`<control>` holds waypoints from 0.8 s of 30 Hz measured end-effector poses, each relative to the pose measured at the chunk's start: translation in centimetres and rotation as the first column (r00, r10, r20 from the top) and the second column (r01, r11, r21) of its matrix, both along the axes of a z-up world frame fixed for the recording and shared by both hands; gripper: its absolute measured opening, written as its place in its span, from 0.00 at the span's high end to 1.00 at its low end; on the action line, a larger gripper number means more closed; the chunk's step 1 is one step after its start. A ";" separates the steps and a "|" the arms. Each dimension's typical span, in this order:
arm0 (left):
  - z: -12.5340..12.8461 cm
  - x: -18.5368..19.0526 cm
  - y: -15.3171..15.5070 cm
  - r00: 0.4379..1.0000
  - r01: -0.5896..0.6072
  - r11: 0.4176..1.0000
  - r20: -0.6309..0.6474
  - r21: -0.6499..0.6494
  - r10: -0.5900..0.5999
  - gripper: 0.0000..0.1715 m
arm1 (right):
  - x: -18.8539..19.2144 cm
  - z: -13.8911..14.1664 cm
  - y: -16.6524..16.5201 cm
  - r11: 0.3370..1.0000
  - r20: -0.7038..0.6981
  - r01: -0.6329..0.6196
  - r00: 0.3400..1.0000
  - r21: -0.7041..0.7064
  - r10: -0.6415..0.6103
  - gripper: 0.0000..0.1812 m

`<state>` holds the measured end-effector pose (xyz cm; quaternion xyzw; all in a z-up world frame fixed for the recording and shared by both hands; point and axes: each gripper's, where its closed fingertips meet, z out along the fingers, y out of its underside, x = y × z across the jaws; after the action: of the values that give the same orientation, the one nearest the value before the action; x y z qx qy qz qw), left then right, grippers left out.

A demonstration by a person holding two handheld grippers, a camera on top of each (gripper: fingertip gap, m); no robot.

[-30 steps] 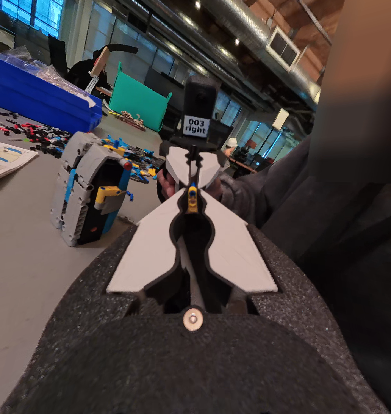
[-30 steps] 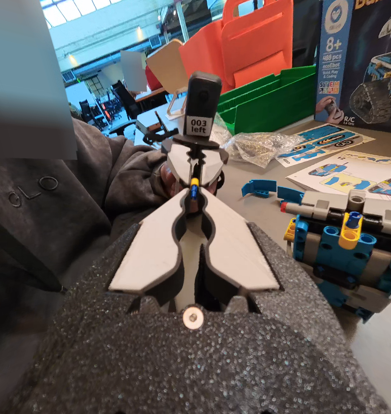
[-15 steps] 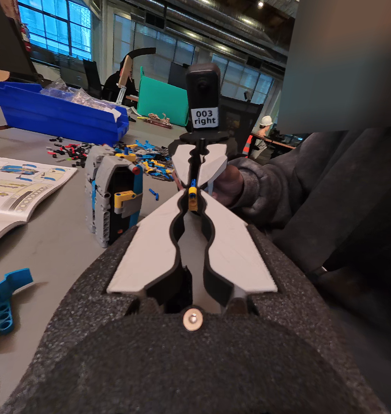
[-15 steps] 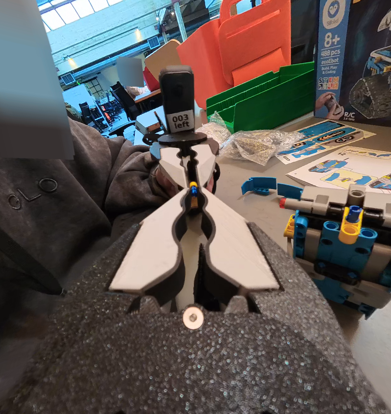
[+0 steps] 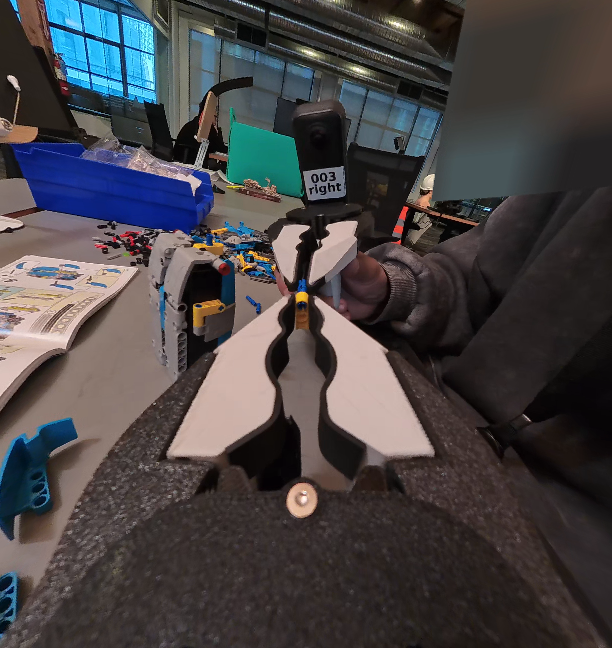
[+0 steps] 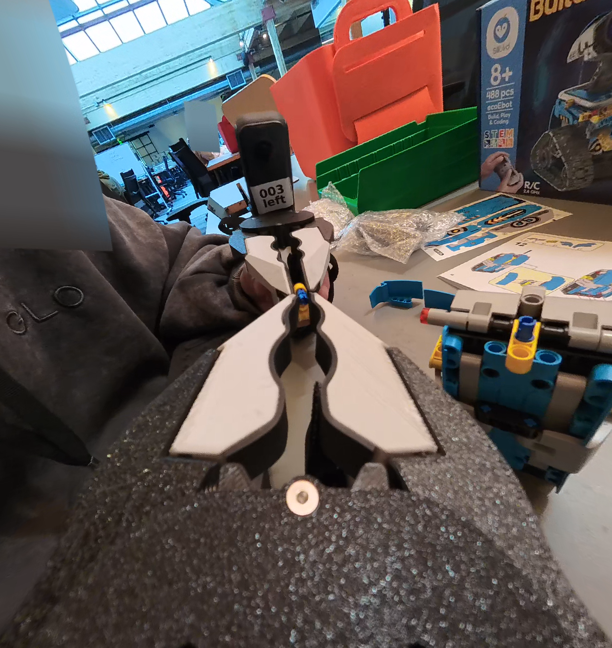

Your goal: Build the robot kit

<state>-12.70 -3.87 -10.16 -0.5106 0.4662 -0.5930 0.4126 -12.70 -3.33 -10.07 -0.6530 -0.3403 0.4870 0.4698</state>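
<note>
Left wrist view: the left gripper (image 5: 301, 308) sat at frame centre, jaws drawn nearly together and pinching a small yellow connector piece (image 5: 301, 308) at the very tips. A blue pin (image 5: 300, 285) stuck out of the connector's far end into the closed tips of the right gripper (image 5: 300, 284), which faced it tip to tip just above centre, a hand (image 5: 362, 287) behind it. Left of the tips, well apart, stood a grey and blue brick assembly (image 5: 189, 301) on the grey table (image 5: 97, 378); an open instruction booklet (image 5: 34, 315) lay at mid-left, a blue bin (image 5: 115, 189) at upper left, loose small parts (image 5: 192, 242) in front of it, a blue curved part (image 5: 27, 470) at lower left. Right wrist view: the right gripper (image 6: 300, 298), centre frame, jaws nearly closed on the blue pin (image 6: 300, 294), with the yellow connector piece (image 6: 303, 312) seen in the gap between them. The left gripper (image 6: 297, 284) met it tip to tip, closed on the same piece. The brick assembly (image 6: 529, 378) stood at mid-right, clear of both. A green bin (image 6: 402, 164), an orange bag (image 6: 360, 80) and a printed box (image 6: 557, 94) filled the upper right; crumpled plastic wrap (image 6: 374, 228) lay near centre.
</note>
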 end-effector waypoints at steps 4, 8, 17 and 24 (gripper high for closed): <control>-0.1 0.1 -0.3 1.000 0.004 1.000 -0.008 0.021 -0.004 0.96 | 0.0 0.0 -0.3 1.000 0.009 -0.012 1.000 0.010 0.012 0.98; -0.6 0.2 -0.5 1.000 0.010 1.000 -0.028 0.023 -0.009 0.97 | 0.0 -0.5 -0.5 0.999 0.027 -0.031 0.999 -0.010 0.031 0.98; -0.8 0.4 -0.6 0.999 0.008 1.000 -0.040 0.021 -0.007 0.97 | -0.4 -1.0 -0.6 0.999 0.059 -0.035 0.998 -0.003 0.035 0.98; -0.6 0.3 -0.5 0.999 0.004 0.999 -0.034 0.051 -0.003 0.96 | -0.3 -0.7 -0.5 0.999 0.021 -0.039 0.999 -0.013 0.039 0.98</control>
<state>-12.36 -4.41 -10.77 -0.5090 0.4890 -0.5730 0.4164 -13.02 -3.80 -10.74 -0.6543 -0.3548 0.4912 0.4525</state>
